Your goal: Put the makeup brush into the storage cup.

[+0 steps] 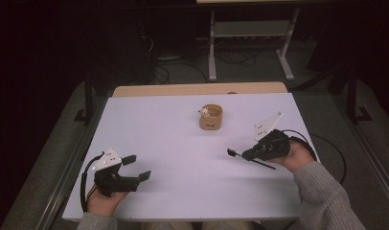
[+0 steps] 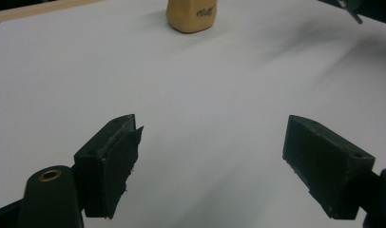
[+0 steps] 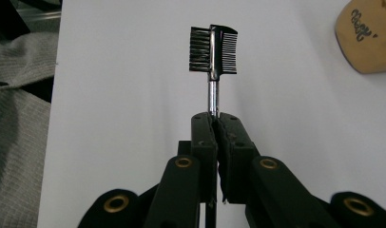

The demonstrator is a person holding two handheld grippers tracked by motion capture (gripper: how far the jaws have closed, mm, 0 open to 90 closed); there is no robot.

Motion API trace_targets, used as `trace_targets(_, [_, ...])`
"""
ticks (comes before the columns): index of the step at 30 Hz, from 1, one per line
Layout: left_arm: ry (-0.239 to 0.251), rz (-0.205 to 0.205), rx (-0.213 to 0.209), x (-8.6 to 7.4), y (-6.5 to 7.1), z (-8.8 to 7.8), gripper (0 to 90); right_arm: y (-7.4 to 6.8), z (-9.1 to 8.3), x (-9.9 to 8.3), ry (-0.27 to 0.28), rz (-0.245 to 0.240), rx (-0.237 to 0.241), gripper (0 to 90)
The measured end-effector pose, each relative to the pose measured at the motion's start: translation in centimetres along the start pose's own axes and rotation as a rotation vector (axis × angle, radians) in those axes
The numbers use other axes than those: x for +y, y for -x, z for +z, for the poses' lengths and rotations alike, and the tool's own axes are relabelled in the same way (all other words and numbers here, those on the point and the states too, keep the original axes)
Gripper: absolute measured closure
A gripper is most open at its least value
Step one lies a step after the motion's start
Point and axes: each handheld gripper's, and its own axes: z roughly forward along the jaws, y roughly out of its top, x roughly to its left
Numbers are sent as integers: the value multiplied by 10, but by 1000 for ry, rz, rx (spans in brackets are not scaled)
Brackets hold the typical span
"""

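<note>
Jaws of the right gripper (image 3: 215, 118) were found clamped on the metal stem of a small brow brush-comb (image 3: 213, 50), held above the white table (image 1: 173, 143). Left gripper (image 2: 210, 156) was observed wide apart, empty, well short of the wooden cup (image 1: 211, 117).

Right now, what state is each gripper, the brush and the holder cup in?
Left gripper: open, nothing between its jaws, low over the white table.
Right gripper: shut on the brush handle.
Brow brush: held clear of the table, comb-and-bristle head pointing away from the jaws.
Tan cup: upright on the table, apart from both grippers, with a small pale thing inside.
</note>
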Motion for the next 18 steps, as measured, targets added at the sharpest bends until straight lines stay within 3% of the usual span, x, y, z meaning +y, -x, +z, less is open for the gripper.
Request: trace_targets(18, [-28, 87, -97, 23, 23, 24, 218, -10, -5, 16, 138, 26, 29, 850])
